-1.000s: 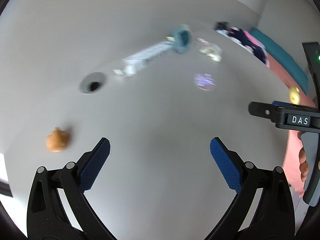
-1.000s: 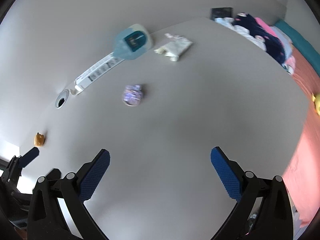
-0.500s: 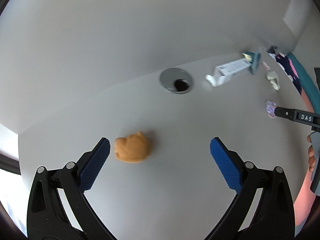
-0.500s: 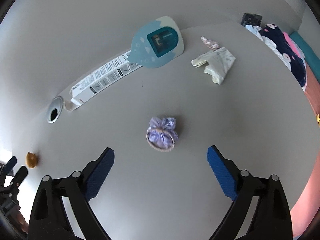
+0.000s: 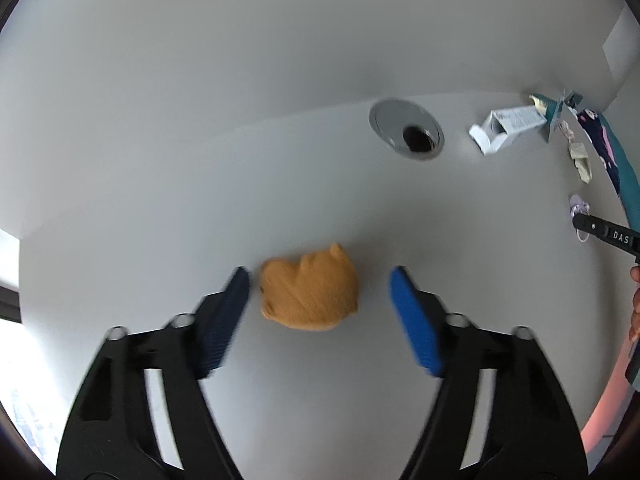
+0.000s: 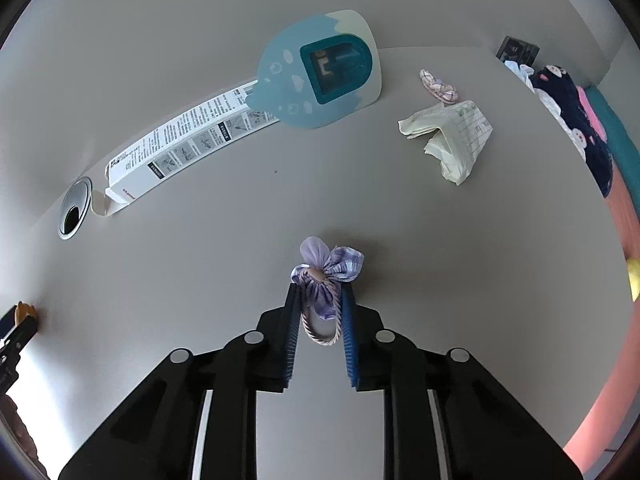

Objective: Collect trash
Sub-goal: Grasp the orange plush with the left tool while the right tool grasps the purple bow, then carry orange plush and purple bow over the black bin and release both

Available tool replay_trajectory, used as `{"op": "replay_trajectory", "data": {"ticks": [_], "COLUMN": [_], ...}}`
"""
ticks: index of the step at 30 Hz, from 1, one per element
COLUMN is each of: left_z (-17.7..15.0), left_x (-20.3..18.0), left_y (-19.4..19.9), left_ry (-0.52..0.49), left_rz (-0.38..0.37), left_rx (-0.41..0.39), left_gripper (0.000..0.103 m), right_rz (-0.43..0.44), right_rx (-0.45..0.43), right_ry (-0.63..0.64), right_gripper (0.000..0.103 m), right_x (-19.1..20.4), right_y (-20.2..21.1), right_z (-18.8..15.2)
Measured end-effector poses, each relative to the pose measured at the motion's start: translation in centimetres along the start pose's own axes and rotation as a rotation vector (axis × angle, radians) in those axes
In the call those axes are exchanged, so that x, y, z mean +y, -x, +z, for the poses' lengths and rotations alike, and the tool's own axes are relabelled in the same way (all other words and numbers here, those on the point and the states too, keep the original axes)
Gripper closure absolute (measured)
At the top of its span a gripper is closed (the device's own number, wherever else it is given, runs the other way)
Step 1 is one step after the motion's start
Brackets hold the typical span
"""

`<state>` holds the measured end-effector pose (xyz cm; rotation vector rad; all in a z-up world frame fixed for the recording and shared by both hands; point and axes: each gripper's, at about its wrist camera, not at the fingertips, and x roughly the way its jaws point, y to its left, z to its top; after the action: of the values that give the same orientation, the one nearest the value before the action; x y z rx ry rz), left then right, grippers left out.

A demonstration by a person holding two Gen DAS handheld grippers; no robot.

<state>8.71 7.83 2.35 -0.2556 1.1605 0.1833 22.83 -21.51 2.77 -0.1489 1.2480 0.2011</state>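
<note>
The right tongs [image 6: 320, 304] are clenched on a purple fabric scrunchie [image 6: 326, 276], its cord loop pinched between the blue pads; only the right wrist view shows this grip. The left tongs [image 5: 320, 292] are released, straddling an orange crumpled wad [image 5: 310, 292] on the tabletop [image 5: 200, 208] without contact; in the right view this wad is a sliver at the left edge. Farther off lie a metal grommet hole [image 6: 74, 208], a white printed carton [image 6: 188, 144] with a blue blister card [image 6: 320, 70], and a crumpled lined paper [image 6: 452, 136]. "DAS" is legible on the right tool in the left view.
</note>
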Motion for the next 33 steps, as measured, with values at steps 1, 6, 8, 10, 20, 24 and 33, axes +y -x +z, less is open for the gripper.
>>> {"op": "replay_trajectory", "data": {"ticks": [1, 6, 8, 10, 20, 24, 33], "left_z": [-0.2, -0.3, -0.4, -0.7, -4.0, -6.2, -11.5], "left_x": [-0.2, -0.9, -1.0, -1.7, -10.6, -15.8, -27.0], "left_y": [0.1, 0.6, 0.8, 1.4, 3.8, 4.5, 6.6], "left_ry": [-0.013, -0.027, -0.023, -0.033, -0.204, -0.295, -0.497], "left_rz": [0.017, -0.017, -0.021, -0.038, -0.121, -0.169, -0.269], "left_rx": [-0.007, -0.021, -0.030, -0.039, -0.067, -0.068, -0.076], "left_gripper": [0.045, 0.057, 0.057, 0.057, 0.057, 0.057, 0.057], "right_rz": [0.007, 0.027, 0.034, 0.037, 0.038, 0.031, -0.028], "right_rx": [-0.002, -0.014, -0.024, -0.034, -0.099, -0.122, -0.162], "right_ry": [-0.002, -0.015, -0.025, -0.030, -0.111, -0.158, -0.314], "right_gripper": [0.084, 0.088, 0.088, 0.088, 0.089, 0.089, 0.089], "right_x": [0.2, -0.4, -1.0, -1.5, -6.9, -10.3, -19.1], "right_y": [0.1, 1.2, 2.1, 2.8, 7.9, 9.4, 12.9], "right_z": [-0.2, -1.3, -1.9, -2.5, -7.2, -9.6, -18.5]}}
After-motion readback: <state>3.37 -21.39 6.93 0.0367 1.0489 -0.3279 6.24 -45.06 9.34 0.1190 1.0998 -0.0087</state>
